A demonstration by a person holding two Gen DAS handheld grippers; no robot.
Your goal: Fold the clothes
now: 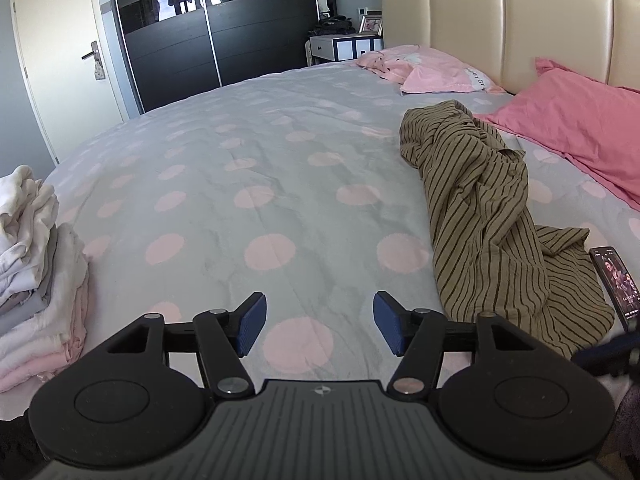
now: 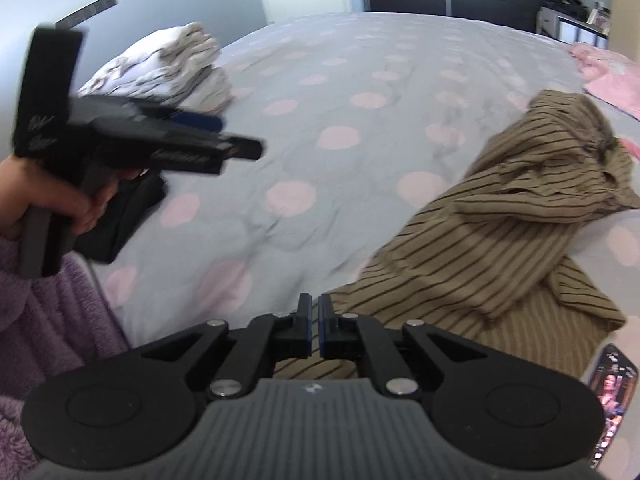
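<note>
The left gripper (image 1: 320,330) hovers over the bed (image 1: 248,184), and its two blue-padded fingers (image 1: 252,322) stand wide apart with nothing between them. Under them is only the grey bed cover with pink dots. In the right wrist view the same gripper (image 2: 240,148) shows from the side, blurred, held by a hand (image 2: 60,204) that comes out of a fluffy purple sleeve (image 2: 48,320).

The right gripper (image 2: 316,328) has its fingers (image 2: 304,326) pressed almost together, with only a thin slit between the pads. It is low over the near edge of the striped shirt (image 2: 500,232), but I cannot tell if some cloth is caught between the fingers or if they only hang above it.

The striped shirt (image 1: 480,208), olive-brown with dark lines, lies crumpled and unfolded on the right part of the bed, stretching from the near edge toward the pillows. Just beside its near end lies a phone (image 1: 616,284) with a lit screen. A dark pink pillow (image 1: 580,128) and a light pink pillow (image 1: 436,72) lie at the cream headboard (image 1: 500,20).

On the left side of the bed stands a stack of folded clothes (image 1: 36,272), white, grey and pink, well apart from the shirt. A dark folded item (image 2: 128,216) lies near the left hand.
</note>
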